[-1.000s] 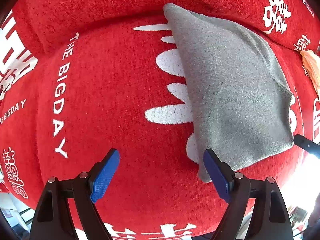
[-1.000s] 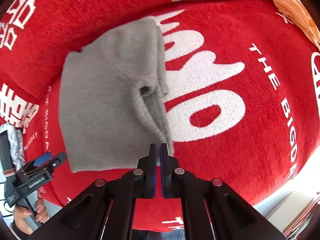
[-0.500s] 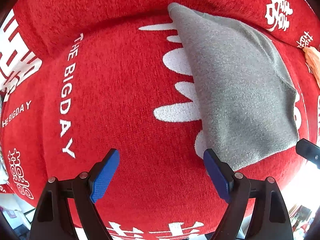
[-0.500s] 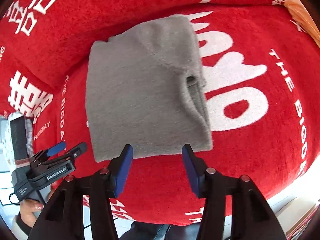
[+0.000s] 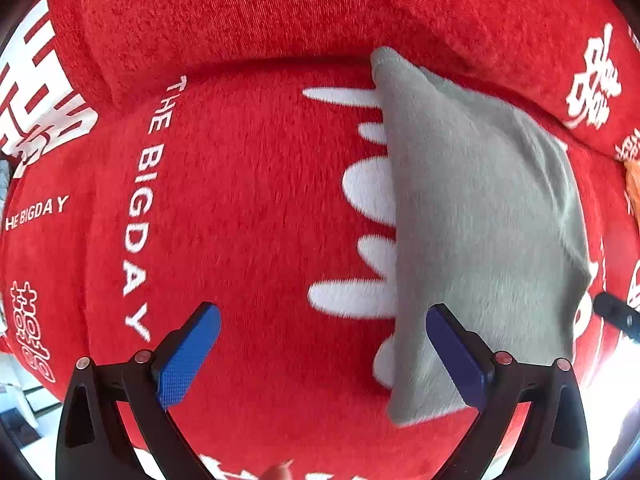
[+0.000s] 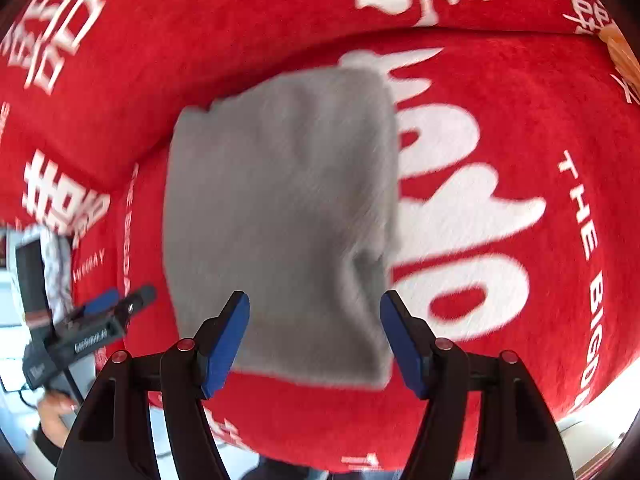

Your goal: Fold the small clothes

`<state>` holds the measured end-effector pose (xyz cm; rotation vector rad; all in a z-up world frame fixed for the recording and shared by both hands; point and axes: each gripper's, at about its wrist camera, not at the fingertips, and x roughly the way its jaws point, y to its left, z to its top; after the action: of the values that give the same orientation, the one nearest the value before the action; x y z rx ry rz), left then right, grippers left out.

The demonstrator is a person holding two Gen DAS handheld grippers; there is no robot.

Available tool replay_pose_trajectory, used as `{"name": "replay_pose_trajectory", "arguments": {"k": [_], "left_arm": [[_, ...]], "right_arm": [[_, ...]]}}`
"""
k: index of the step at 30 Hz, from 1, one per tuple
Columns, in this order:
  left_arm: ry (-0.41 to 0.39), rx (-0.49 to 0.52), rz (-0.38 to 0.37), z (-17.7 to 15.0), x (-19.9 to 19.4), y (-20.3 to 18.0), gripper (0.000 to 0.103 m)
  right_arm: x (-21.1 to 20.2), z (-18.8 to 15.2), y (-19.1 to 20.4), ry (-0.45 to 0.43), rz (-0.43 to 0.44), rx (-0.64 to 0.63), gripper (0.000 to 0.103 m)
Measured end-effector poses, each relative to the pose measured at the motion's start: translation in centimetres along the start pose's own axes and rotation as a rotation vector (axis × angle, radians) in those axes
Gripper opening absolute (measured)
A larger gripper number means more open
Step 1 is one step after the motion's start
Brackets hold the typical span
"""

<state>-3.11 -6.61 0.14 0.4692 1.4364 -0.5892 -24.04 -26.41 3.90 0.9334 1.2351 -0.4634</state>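
A folded grey fleece garment lay flat on the red plush sofa seat, its far corner touching the red plush backrest behind. The left gripper hung over bare seat to the garment's left, one finger over its near edge, jaws opening with nothing between them. The right gripper hovered over the garment's near edge, jaws opening, pads off the cloth. An orange cloth lay well off to the right by the backrest.
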Motion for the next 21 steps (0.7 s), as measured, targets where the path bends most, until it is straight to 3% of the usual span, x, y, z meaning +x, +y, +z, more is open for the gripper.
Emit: {"name": "replay_pose_trajectory", "arguments": {"k": [4,5,6,7,9,13,17,21], "left_arm": [[-0.004,-0.035,0.001,1.7,0.7,0.0,0.103],[-0.002,-0.042,-0.002,2.2,0.9,-0.2,0.103],[-0.003,-0.048,0.003,2.4,1.0,-0.3,0.103],[-0.007,-0.052,0.011,2.7,1.1,-0.5,0.103],[-0.01,-0.048,0.015,3.2,1.3,-1.0,0.103],[-0.025,-0.035,0.026,3.8,1.4,-2.1,0.103],[-0.018,-0.029,0.027,4.2,1.7,-3.1,0.103],[-0.013,-0.013,0.041,4.2,1.6,-3.7,0.103]], "right_arm": [[1.8,3.9,-3.4,-0.018,0.063,0.108,0.071],[2.5,4.7,-4.1,-0.009,0.091,0.135,0.065],[3.6,5.6,-4.7,0.011,0.126,0.167,0.055],[4.1,6.0,-5.0,0.025,0.147,0.177,0.017],[4.8,6.9,-4.6,0.055,0.152,0.14,0.014],[2.8,6.7,-2.3,-0.005,0.046,-0.069,0.013],[5.1,6.6,-4.3,0.048,0.022,-0.05,0.013],[4.2,6.7,-4.3,0.063,0.021,-0.035,0.014]]}}
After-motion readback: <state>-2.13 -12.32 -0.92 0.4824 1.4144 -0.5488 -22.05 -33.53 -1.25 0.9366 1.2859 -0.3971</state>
